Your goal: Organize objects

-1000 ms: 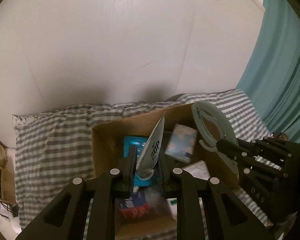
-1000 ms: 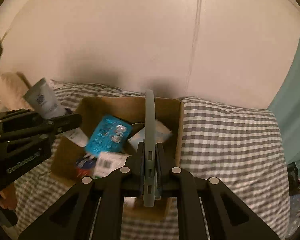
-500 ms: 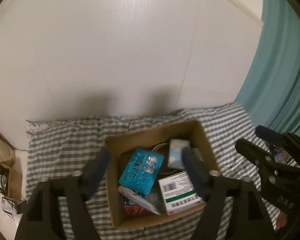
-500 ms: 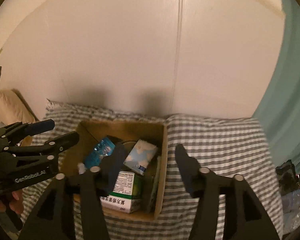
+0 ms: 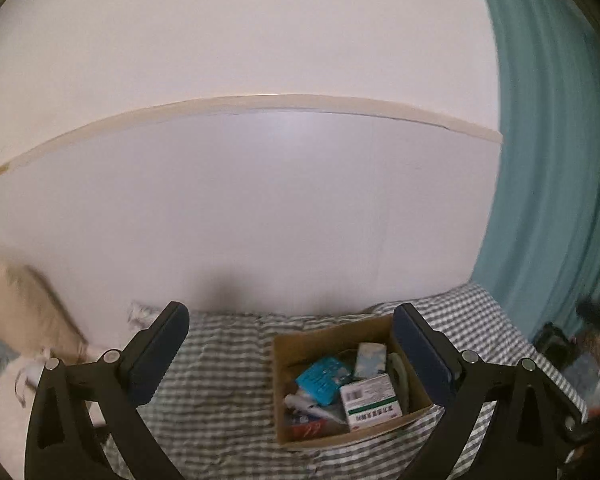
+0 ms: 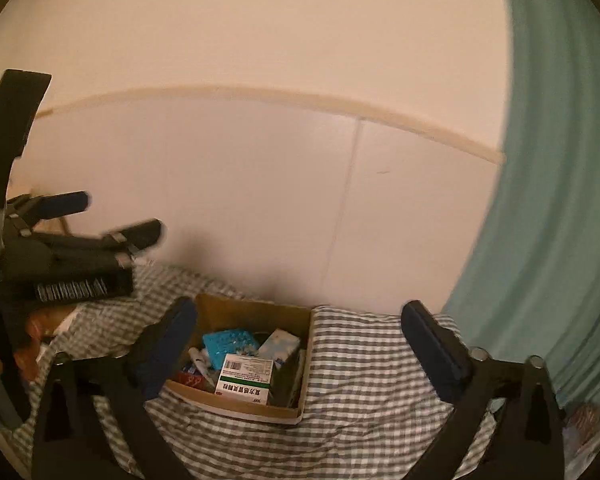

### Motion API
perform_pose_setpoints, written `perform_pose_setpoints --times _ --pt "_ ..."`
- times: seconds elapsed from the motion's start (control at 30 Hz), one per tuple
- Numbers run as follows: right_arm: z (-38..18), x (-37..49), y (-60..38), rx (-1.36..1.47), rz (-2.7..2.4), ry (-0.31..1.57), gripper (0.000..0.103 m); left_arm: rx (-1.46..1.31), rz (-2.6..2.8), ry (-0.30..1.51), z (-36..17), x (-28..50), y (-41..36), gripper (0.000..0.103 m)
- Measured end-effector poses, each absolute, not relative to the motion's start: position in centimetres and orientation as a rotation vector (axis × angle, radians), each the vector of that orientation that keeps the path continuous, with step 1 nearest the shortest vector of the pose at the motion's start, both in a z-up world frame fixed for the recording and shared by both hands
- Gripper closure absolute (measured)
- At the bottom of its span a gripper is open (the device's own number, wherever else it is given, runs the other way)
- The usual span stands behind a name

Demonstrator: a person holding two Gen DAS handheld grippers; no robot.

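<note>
Cardboard box sits low and right of centre in the left wrist frame, on the checked bedding — inside it lie a teal blister pack, a green-and-white carton and a small pale blue packet. Left gripper and right gripper both hover above with fingers spread wide, holding nothing — the box shows at lower centre in the right wrist frame.

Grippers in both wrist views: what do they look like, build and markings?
Both are matte black plastic frames with silver round screws at the joints. The left gripper and right gripper each carry two dark blue finger pads. Seen from the right view, the left gripper's side bears blurred white lettering; unreadable. No cables or sleeves visible.
</note>
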State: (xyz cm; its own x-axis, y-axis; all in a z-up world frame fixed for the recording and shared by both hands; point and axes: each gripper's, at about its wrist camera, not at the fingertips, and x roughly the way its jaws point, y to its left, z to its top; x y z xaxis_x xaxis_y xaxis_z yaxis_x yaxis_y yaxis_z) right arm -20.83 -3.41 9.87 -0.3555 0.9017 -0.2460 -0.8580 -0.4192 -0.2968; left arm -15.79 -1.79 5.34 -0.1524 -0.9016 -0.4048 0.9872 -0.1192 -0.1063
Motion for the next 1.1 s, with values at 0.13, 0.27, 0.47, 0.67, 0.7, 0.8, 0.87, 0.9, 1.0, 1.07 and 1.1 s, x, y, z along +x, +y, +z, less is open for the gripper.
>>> perform_pose_setpoints --times 0.13,0.27,0.47,0.67,0.7,0.8,0.87,0.9,1.0,1.07,1.1 --pt "8.0 -18.3 -4.1 -0.414 1.919 -0.058 0.0 0.223 -1.611 0.429 3.6 -14.2 1.0 0.0" --pt "6.1 -17.0 -4.3 -0.418 1.932 -0.014 0.0 0.247 -1.55 0.43 1.1 -14.4 3.4 0.0" --pt "5.2 -17.5 -3.6 -0.469 1.898 -0.07 0.0 0.275 -1.532 0.416 -2.1 -15.8 5.7 0.0" --pt "5.3 -18.1 -3.5 -0.45 1.887 -0.068 0.0 0.323 -1.534 0.404 -2.5 -16.9 5.0 0.0" --pt "5.2 -18.2 -3.4 -0.457 1.882 -0.075 0.0 0.322 -1.535 0.409 -2.6 -16.9 4.9 0.0" --pt "4.8 -18.5 -2.9 -0.482 1.874 -0.075 0.0 0.305 -1.515 0.442 -2.8 -16.6 4.6 0.0" --pt "4.6 -18.6 -2.6 -0.491 1.876 -0.065 0.0 0.296 -1.503 0.463 -3.0 -16.2 4.4 0.0" --pt "4.4 -18.6 -2.5 -0.494 1.875 -0.064 0.0 0.293 -1.495 0.467 -3.0 -16.1 4.3 0.0" --pt "4.2 -18.8 -2.5 -0.505 1.868 -0.078 0.0 0.287 -1.477 0.47 -3.0 -15.9 4.3 0.0" --pt "4.1 -18.8 -2.6 -0.509 1.871 -0.08 0.0 0.281 -1.472 0.477 -3.0 -15.8 4.4 0.0" --pt "4.1 -18.8 -2.6 -0.51 1.87 -0.082 0.0 0.28 -1.47 0.478 -2.9 -15.8 4.4 0.0"
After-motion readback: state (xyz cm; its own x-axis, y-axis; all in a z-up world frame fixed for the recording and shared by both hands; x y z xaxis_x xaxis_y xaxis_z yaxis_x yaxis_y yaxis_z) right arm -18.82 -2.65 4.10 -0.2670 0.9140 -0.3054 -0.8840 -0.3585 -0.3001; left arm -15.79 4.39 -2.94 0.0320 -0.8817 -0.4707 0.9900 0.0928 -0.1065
